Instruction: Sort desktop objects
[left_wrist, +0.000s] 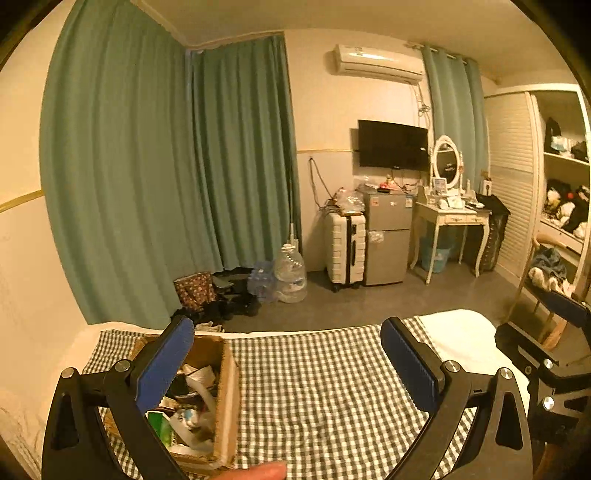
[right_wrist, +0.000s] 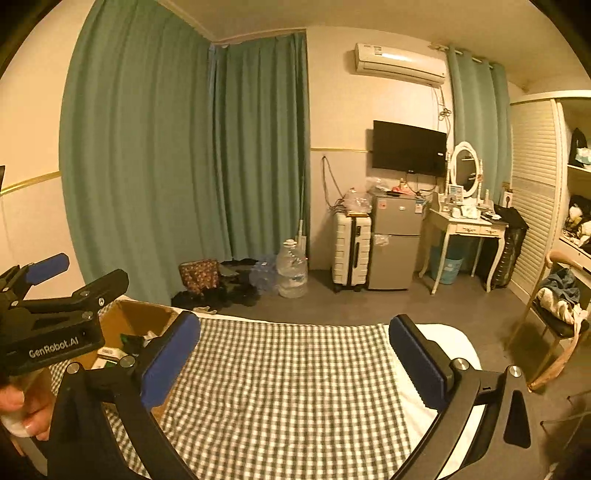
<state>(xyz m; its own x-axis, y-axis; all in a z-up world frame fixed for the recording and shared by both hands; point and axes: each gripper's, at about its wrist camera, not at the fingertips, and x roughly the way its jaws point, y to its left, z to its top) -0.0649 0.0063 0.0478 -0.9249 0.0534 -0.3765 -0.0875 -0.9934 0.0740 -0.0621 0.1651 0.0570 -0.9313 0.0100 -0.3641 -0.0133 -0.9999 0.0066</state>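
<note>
A cardboard box (left_wrist: 225, 391) holding several small items stands at the left of the checked cloth (left_wrist: 317, 387). My left gripper (left_wrist: 288, 365) is open and empty, its left finger over the box. My right gripper (right_wrist: 295, 354) is open and empty above the cloth (right_wrist: 280, 376), right of the box (right_wrist: 129, 317). The left gripper also shows at the left edge of the right wrist view (right_wrist: 55, 325); the right gripper's body shows at the right edge of the left wrist view (left_wrist: 546, 373).
A white surface (left_wrist: 458, 332) sticks out from under the cloth at the right. Beyond the edge are the floor, green curtains (left_wrist: 166, 177), water jugs (left_wrist: 291, 273), a suitcase (left_wrist: 345, 251), a small fridge (left_wrist: 388, 240), a dressing table (left_wrist: 454, 218) and a chair (right_wrist: 554, 317).
</note>
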